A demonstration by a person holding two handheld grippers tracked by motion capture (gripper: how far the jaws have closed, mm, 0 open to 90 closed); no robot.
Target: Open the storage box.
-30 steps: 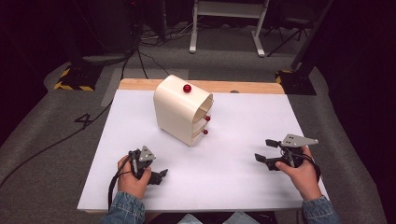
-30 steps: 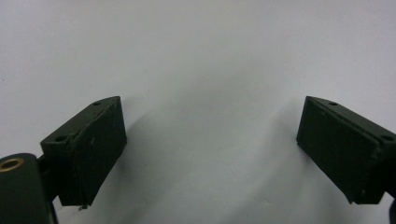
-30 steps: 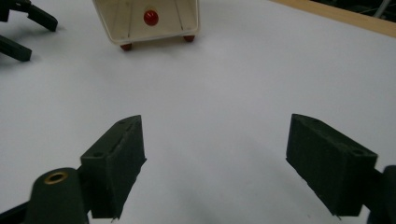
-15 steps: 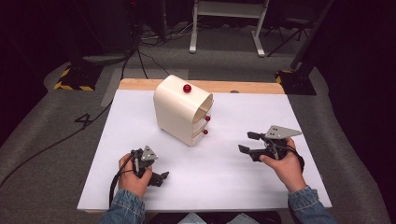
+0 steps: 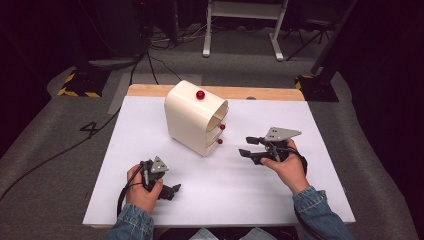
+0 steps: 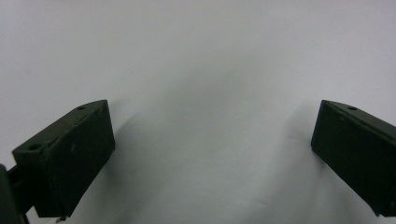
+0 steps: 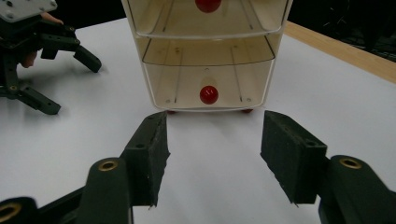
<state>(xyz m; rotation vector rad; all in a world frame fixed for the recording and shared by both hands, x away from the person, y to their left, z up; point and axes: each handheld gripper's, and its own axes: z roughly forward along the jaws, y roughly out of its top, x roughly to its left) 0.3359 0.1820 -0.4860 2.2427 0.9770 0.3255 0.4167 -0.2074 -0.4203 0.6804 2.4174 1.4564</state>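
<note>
Cream plastic formed the drawer unit (image 5: 196,118), which stood upright toward the far-left middle of the white table (image 5: 310,200), its drawer fronts turned toward the person's right. Three drawers were stacked in it, each with a small red knob; the lowest knob (image 7: 208,94) sat centred on the bottom drawer (image 7: 208,87), just above the table surface. A further red knob (image 5: 200,94) sat on the top of the unit.

The right gripper (image 5: 249,147) lay directly in front of those drawer fronts, near them but apart, with its jaws spread wide and nothing between them. In the right gripper view the bottom knob fell almost on the centre line between the two jaws, slightly above them, so the judged approach was a straight advance along the gripper's own axis (a small lift may be needed to meet the knob). The drawer's travel axis ran in line with that approach.

The left gripper (image 5: 172,190) rested low on the table near the person's edge, well apart from the unit, jaws also wide and empty over bare white surface. The right hand (image 5: 282,162) was clearly the nearer one for the knob
</note>
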